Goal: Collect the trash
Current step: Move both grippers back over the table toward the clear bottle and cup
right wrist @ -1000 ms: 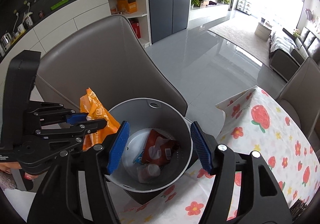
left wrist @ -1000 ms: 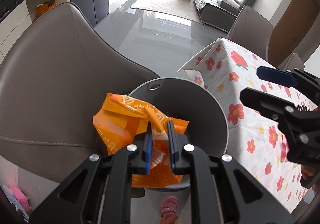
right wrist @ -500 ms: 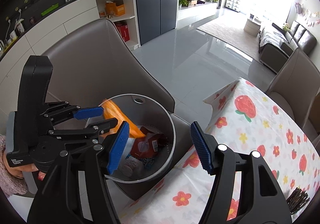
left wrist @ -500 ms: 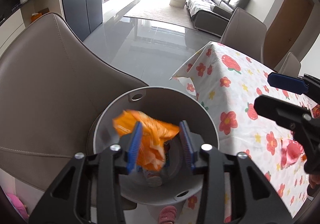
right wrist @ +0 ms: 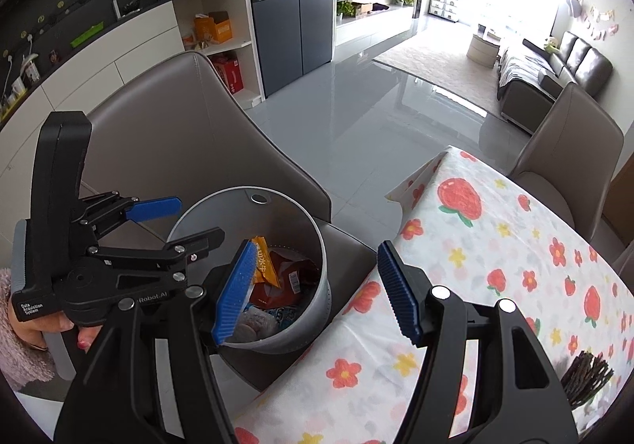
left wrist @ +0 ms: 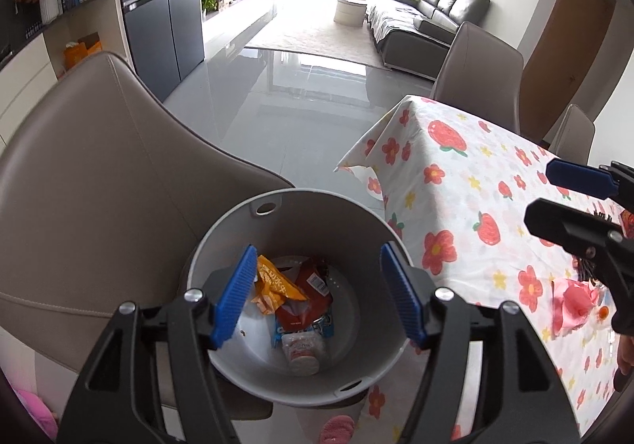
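Left wrist view: left gripper [left wrist: 319, 295] spread wide and empty above the grey trash bin [left wrist: 317, 214].

Directly below and between its blue pads [left wrist: 233, 297] lies the orange snack wrapper [left wrist: 273, 285], resting in the bin on a red packet [left wrist: 301, 301], with a small white cup [left wrist: 303, 351] nearer the claw's base. The bin sits on a taupe chair [left wrist: 99, 174], left of the floral tablecloth [left wrist: 467, 206]. Off to this claw's right, over the cloth, hangs the right gripper [left wrist: 554, 190], also parted and holding nothing. From the right wrist view, the right gripper [right wrist: 313, 291] straddles the bin's [right wrist: 317, 246] rim and table edge, with the left gripper [right wrist: 190, 220] to its left over the bin and the orange snack wrapper [right wrist: 264, 262] visible just past its left pad. Dark twigs [right wrist: 584, 374] lie on the floral tablecloth [right wrist: 495, 246] at its far right.
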`<state>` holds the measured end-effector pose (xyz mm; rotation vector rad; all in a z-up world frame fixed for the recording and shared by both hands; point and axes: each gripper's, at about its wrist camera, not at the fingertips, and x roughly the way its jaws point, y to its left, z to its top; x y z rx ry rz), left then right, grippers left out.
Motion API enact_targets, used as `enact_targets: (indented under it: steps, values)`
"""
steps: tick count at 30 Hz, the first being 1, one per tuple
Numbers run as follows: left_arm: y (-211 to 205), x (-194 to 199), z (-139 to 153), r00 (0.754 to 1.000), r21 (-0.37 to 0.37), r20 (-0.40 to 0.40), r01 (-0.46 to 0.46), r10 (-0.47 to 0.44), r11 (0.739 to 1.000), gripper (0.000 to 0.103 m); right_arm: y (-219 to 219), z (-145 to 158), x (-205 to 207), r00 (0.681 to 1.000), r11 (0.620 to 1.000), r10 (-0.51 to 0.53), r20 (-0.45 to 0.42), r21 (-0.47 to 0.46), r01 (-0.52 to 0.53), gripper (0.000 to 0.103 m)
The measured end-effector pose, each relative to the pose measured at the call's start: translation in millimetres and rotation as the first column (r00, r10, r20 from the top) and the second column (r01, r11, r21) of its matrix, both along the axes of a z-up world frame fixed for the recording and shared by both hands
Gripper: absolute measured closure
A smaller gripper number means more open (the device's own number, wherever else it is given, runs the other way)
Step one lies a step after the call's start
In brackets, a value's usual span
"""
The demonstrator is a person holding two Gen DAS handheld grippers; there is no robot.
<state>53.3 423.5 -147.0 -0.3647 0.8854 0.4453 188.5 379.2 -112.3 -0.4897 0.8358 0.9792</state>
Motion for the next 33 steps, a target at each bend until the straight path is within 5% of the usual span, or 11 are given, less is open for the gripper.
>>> enact_targets:
  steps: [10, 17, 33]
  values:
    - [-55.1, 0.6, 58.6, 0.995, 0.037, 0.047, 0.083, -0.085, 0.996, 0.032, -79.9, 52.6, -6.8, 0.994, 0.991, -0.112, 0.004, 0.076, 0.112, 0.032]
    - [-120.3, 15.0, 73.4, 0.977, 0.043, 0.079, 0.195, -0.198, 0.98, 0.031, -162.7, 64.2, -13.1, 0.97, 0.964, -0.241, 0.022, 0.123, 0.236, 0.031]
    - [-299.2, 70.1, 60.3, 0.867, 0.012, 0.056, 0.495, -0.495, 0.869, 0.031, -373.5, 53.6, -17.5, 0.836, 0.834, -0.548, 0.023, 0.088, 0.544, 0.031]
